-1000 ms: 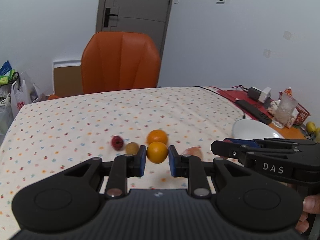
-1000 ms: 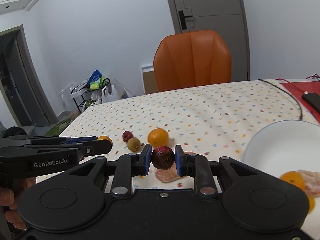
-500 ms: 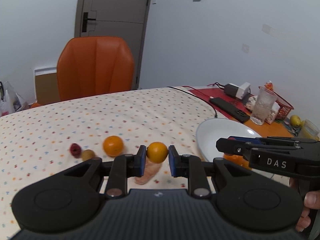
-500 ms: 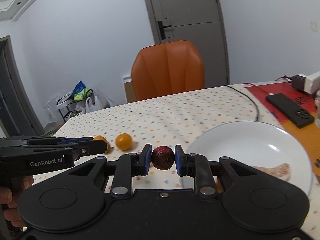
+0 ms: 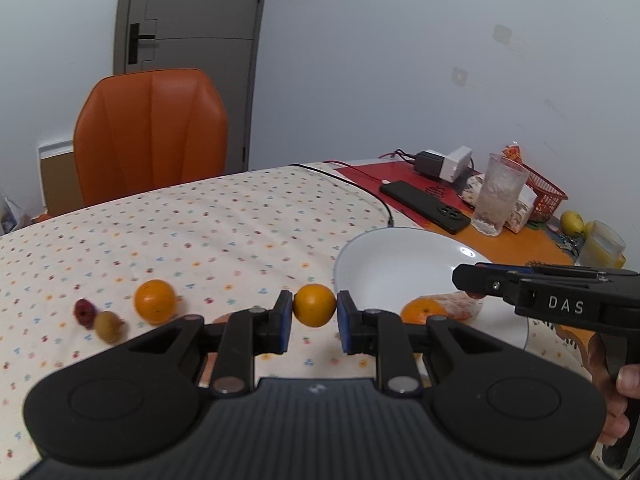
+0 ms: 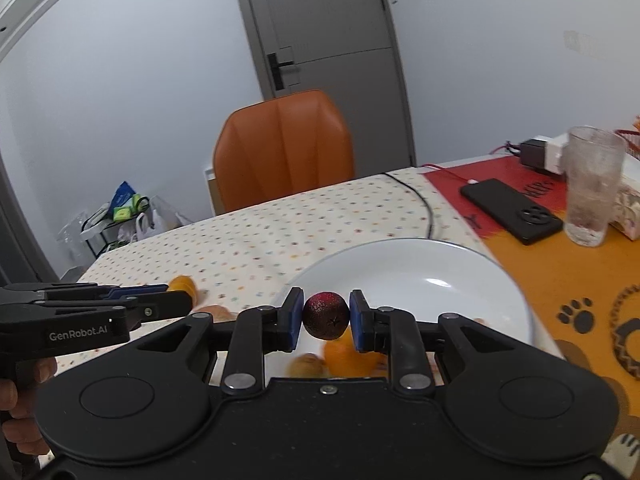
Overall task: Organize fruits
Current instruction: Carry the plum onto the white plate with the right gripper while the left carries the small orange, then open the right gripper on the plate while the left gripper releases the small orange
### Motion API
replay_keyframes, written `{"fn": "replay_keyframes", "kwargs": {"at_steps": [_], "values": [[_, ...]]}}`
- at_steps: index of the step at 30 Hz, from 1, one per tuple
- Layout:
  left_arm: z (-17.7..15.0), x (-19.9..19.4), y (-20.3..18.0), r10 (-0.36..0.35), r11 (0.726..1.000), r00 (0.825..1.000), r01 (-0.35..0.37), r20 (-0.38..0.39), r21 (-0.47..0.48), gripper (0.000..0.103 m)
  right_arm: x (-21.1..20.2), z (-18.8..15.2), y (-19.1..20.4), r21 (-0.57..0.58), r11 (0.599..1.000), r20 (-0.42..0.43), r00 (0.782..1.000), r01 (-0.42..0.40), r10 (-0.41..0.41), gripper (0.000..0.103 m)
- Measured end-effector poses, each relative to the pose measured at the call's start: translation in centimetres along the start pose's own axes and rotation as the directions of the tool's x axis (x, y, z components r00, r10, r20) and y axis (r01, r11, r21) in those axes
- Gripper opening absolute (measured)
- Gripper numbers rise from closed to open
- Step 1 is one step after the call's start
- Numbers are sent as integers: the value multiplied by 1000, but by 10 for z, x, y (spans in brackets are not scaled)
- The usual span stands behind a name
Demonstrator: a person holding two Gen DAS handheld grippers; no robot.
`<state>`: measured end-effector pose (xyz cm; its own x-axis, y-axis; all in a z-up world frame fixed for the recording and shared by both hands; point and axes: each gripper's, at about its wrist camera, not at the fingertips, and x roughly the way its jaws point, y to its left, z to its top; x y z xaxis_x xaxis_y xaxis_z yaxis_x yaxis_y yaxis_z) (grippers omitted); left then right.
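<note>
Both grippers clenched on fruit, now nearer the round white ceramic plate (image 6: 500,280).
Left gripper (image 5: 311,322): small orange mandarin (image 5: 314,305). Right gripper (image 6: 325,321): dark red round fruit (image 6: 325,315), seen over plate only in right view.

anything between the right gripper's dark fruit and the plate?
Nothing visible. The right gripper holds the dark red fruit over the near part of the white plate. An orange and a pale piece already lie in the plate just below, so the drop spot is partly taken.

Table (image 5: 240,220): dotted cloth ahead of your grippers, orange mat to their right.
Loose fruit: orange (image 5: 155,301), brown fruit (image 5: 108,326), dark red fruit (image 5: 85,311), left of your left tool.
White plate (image 5: 384,256): under your right tool.
Phone (image 5: 424,206), glass (image 5: 496,194): beyond the plate.
</note>
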<state>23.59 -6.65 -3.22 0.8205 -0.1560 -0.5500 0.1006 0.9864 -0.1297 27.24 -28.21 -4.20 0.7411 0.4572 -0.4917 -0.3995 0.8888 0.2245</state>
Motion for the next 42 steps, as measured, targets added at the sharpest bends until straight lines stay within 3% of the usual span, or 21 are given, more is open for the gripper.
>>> {"fn": "replay_keyframes", "kwargs": {"at_steps": [12, 23, 26, 37, 42], "values": [[4, 33, -31, -23, 999, 999, 24, -40, 40, 22, -4, -7, -56, 60, 995, -4, 997, 74, -74, 23], [5, 62, -40, -37, 998, 996, 41, -84, 43, 22, 16, -13, -76, 111, 993, -30, 999, 46, -43, 23], [5, 66, -40, -35, 998, 994, 39, -100, 40, 25, 20, -13, -76, 106, 993, -31, 999, 43, -40, 30], [5, 47, -34, -32, 999, 996, 35, -79, 37, 27, 12, -18, -73, 117, 992, -31, 999, 48, -44, 31], [3, 33, -28, -20, 999, 998, 22, -68, 30, 39, 7, -19, -64, 108, 993, -28, 999, 41, -38, 36]]}}
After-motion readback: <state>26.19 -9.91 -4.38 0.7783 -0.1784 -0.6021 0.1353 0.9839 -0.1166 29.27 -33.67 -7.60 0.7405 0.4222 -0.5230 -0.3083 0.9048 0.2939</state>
